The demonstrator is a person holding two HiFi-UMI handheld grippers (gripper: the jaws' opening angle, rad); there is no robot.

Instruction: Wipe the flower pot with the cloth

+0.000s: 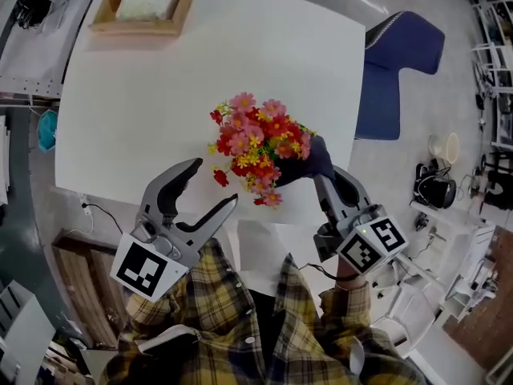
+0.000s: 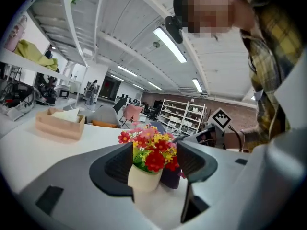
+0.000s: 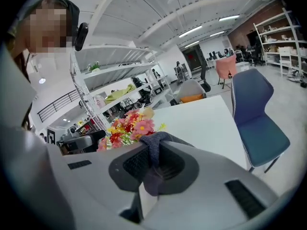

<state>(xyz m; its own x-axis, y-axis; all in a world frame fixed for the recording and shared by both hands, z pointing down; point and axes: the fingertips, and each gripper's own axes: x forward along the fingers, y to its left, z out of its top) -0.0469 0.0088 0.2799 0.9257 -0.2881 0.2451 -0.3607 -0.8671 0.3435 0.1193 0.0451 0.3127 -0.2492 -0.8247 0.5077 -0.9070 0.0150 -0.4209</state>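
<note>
- A white square table (image 1: pixel 160 95) carries a cream, round flower pot (image 2: pixel 144 178) close to its near edge, right of that edge's middle.
- The pot stands upright and holds a bunch of red, pink and yellow flowers (image 1: pixel 256 147). In the head view the flowers hide the pot itself.
- The left gripper (image 1: pixel 215 181) sits over the table's near edge, left of the flowers. Its jaws stand well apart and grip nothing. In the left gripper view the pot shows in line with the gap, beyond the pads and untouched by them.
- The right gripper (image 1: pixel 330 181) is on the right side of the flowers. Its jaws are clamped on a dark blue-grey knitted cloth (image 3: pixel 154 143).
- The cloth bunches above the right gripper's jaw tips and lies against the right side of the flowers in the head view.
- A light wooden tissue box (image 1: pixel 143 10) sits at the table's far left corner.
- A blue upholstered chair (image 1: pixel 397 62) stands off the table's right edge.
- The person's yellow plaid shirt (image 1: pixel 240 327) fills the bottom of the head view.
</note>
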